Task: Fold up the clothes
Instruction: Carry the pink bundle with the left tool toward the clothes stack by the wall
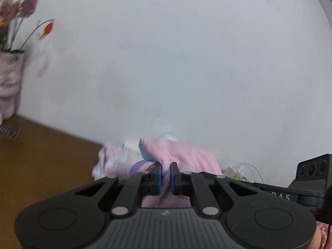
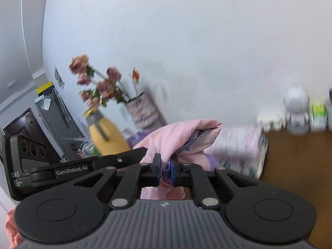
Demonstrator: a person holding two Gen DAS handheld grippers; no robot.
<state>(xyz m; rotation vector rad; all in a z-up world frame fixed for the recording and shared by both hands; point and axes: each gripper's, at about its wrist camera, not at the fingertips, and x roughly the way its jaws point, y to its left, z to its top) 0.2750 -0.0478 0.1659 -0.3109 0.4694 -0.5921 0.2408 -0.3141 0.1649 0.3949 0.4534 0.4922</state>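
Note:
A pink dotted garment with a blue-and-purple trim hangs bunched in front of the white wall. My left gripper is shut on a fold of it, the blue pads pinching the cloth. In the right wrist view the same pink garment is lifted above the brown table, and my right gripper is shut on another fold of it. The other gripper's black body shows at the left there, close by. Cloth hangs down below both pairs of fingers.
A stack of folded patterned clothes lies on the table behind the garment. A patterned vase with pink flowers and a yellow vase stand at the left. A white round gadget and small boxes stand by the wall at the right.

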